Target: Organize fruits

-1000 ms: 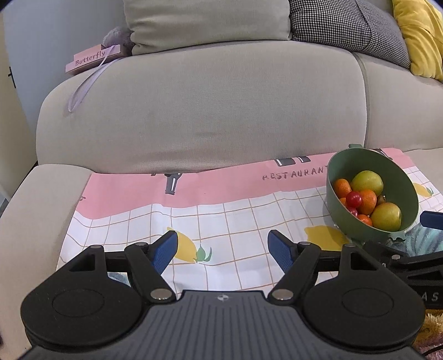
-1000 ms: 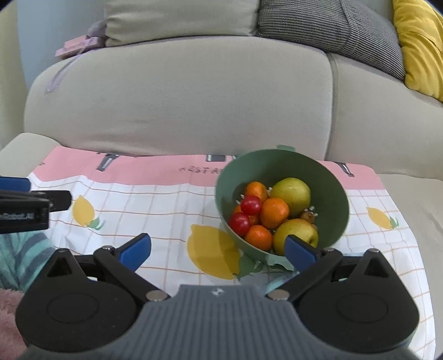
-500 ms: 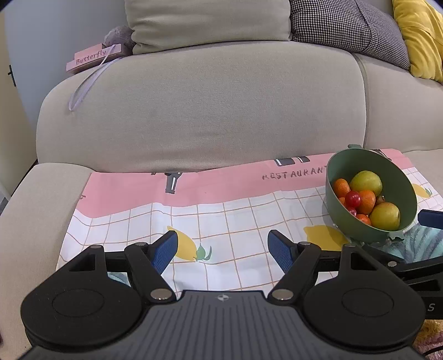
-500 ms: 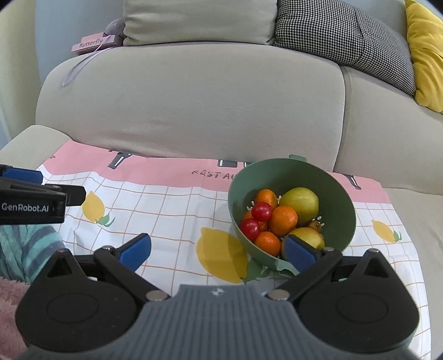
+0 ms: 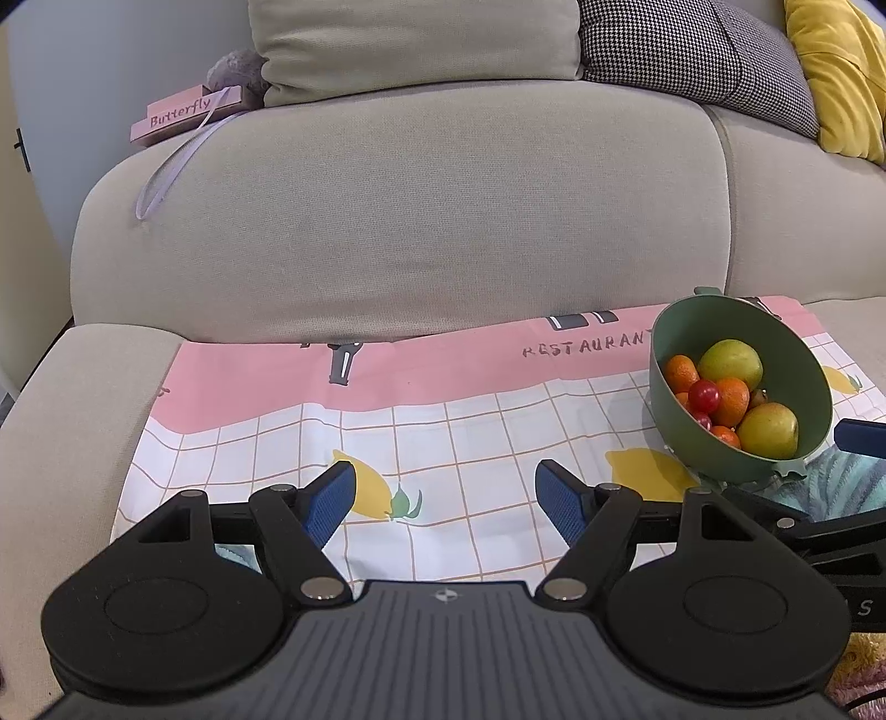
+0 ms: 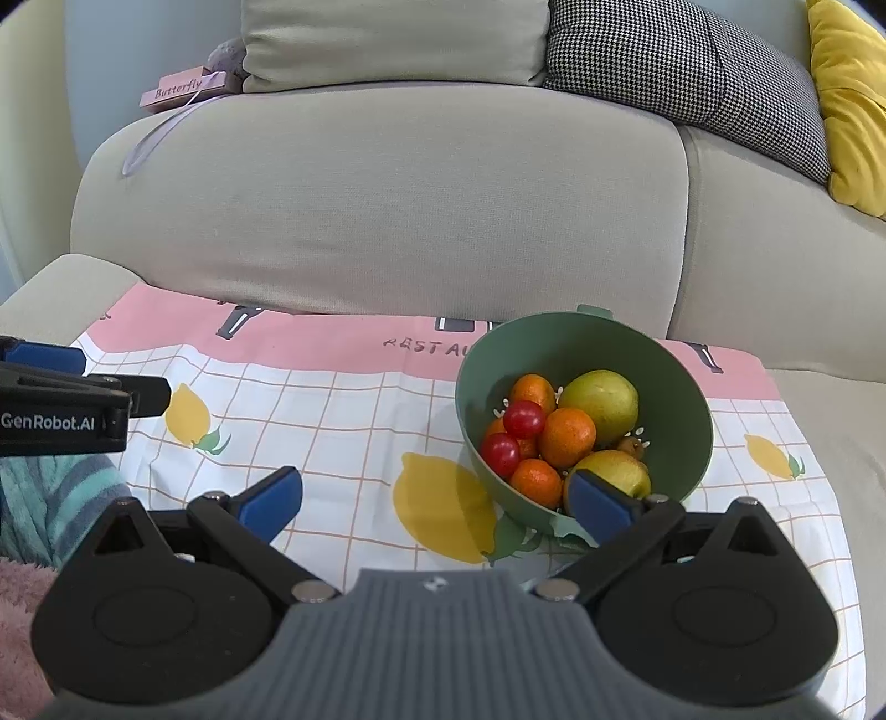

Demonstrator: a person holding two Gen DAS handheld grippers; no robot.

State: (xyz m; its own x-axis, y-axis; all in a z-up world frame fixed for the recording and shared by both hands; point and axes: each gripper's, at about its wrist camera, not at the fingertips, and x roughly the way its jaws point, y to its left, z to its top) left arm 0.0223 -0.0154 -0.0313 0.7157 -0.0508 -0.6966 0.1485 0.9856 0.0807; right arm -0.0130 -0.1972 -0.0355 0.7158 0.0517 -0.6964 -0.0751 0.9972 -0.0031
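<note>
A green bowl (image 6: 686,399) sits on a pink and white checked cloth (image 6: 343,410) on the sofa seat; it also shows at the right of the left wrist view (image 5: 662,354). It holds yellow-green pears (image 6: 603,404), small oranges (image 6: 567,437) and red cherry tomatoes (image 6: 523,418). My right gripper (image 6: 437,493) is open and empty, just in front of and left of the bowl. My left gripper (image 5: 446,495) is open and empty over the cloth, left of the bowl.
The beige sofa back (image 5: 398,221) rises behind the cloth. A pink "Butterfly" box (image 5: 185,113), a beige cushion (image 5: 410,44), a houndstooth cushion (image 5: 698,55) and a yellow cushion (image 5: 841,72) lie on top. A teal striped fabric (image 6: 50,504) lies at the near left.
The right gripper has pulled back and risen, so the bowl sits farther off and more of the sofa shows. The left gripper has barely moved. Both stay open.
</note>
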